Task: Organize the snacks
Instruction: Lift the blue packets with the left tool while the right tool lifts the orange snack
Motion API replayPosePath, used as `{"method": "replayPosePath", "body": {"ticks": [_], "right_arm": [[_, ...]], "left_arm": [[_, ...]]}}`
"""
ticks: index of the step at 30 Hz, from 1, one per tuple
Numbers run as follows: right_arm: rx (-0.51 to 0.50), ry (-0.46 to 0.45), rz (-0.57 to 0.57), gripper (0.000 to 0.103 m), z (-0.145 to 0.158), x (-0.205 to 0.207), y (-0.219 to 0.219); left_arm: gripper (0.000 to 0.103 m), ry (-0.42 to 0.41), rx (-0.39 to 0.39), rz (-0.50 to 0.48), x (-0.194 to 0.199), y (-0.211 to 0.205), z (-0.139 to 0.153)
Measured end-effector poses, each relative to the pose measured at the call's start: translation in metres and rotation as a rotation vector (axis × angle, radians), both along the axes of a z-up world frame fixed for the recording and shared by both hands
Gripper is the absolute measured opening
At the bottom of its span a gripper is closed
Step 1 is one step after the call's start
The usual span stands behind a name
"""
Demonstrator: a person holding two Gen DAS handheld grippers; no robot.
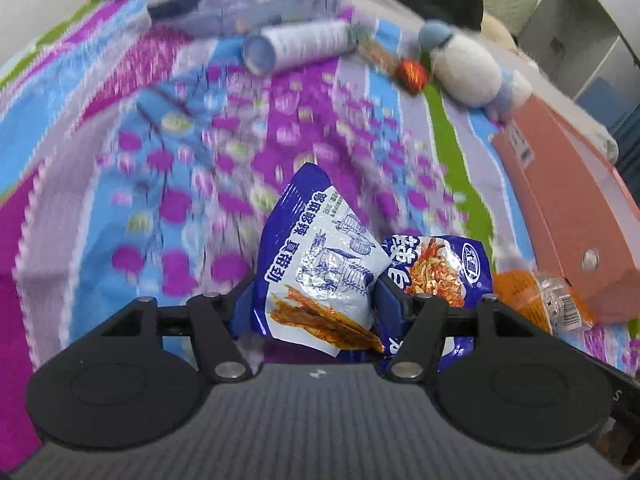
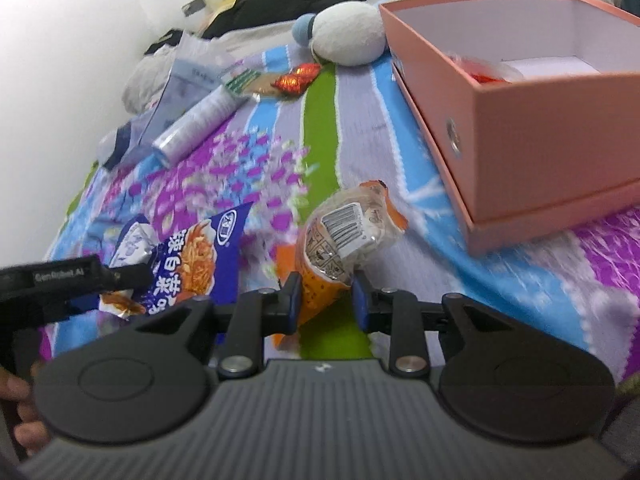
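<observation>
A bed covered by a striped, flowered blanket [image 2: 320,128] is seen, with an open pink box [image 2: 532,120] set on it at the right and a white plush toy [image 2: 348,34] just beyond the box. A blue snack bag [image 1: 320,264] is gripped between the closed fingers of the left tool [image 1: 316,304], while an orange snack packet [image 2: 340,240] lies on the blanket with its near end between the parted fingers of the right tool [image 2: 326,300]. Farther back, a white tube [image 2: 196,124] and a small red wrapped sweet [image 2: 296,78] are seen near the plush toy.
</observation>
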State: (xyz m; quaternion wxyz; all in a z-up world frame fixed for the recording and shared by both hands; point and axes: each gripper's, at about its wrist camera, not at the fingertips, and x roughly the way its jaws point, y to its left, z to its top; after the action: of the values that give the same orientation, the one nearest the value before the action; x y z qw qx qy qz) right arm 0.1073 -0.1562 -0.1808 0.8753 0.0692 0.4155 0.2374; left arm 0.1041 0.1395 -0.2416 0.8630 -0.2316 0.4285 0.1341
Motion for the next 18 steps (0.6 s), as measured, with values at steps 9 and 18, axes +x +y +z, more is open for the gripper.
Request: {"method": "replayPosePath", "body": {"ticks": [9, 18], "right_arm": [[-0.042, 0.000, 0.077, 0.082, -0.011, -0.008, -0.023], [-0.131, -0.168, 0.116, 0.082, 0.007, -0.020, -0.025]], "left_arm": [[0.094, 0.052, -0.005, -0.123, -0.009, 0.003, 0.000], [0.094, 0.015, -0.011, -0.121, -0.002, 0.010, 0.005]]}}
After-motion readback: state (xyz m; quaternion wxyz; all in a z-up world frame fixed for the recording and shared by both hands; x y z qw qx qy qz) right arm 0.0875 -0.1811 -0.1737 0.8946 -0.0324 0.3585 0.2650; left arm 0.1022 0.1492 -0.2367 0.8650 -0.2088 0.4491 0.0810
